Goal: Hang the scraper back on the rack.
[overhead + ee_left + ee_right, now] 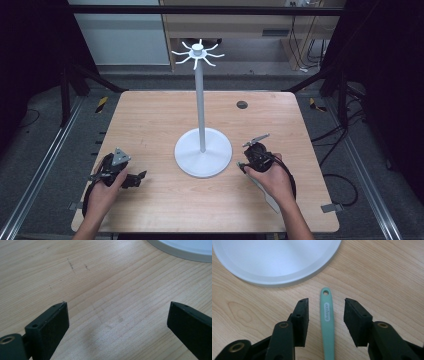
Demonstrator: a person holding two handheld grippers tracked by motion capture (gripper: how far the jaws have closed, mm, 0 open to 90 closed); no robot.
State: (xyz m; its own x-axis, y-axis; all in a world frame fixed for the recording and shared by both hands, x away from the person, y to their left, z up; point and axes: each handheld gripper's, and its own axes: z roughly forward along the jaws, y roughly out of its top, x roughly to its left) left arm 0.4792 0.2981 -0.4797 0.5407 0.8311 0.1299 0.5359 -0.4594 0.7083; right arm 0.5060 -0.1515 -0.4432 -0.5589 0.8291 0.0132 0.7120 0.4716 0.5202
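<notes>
Looking down my right gripper (325,302), I see a slim mint-green handle (327,322) lying flat on the wooden table (387,272). It has a rounded tip with a small hanging hole through it, and below that a pale oval label with lettering I cannot read for certain. What sits at the handle's other end I cannot tell, since it runs out of the right gripper view at the bottom edge.

The handle lies between my two black jaws, which stand apart on either side of it with a strip of bare wood showing on each side, so neither pad touches it. Its holed tip reaches a little past my fingertips and points toward the white round base (274,262) of the stand, stopping just short of the rim.

From the high view, my right gripper (256,152) sits near the right edge of that base (203,151), and a thin white pole (200,105) rises from the base to a crown of small hooks (198,54); nothing hangs on them.

My left gripper (131,178) rests on the table well apart from the handle, to the left of the base. Its jaws (117,315) are spread wide over bare wood, with nothing between them.
</notes>
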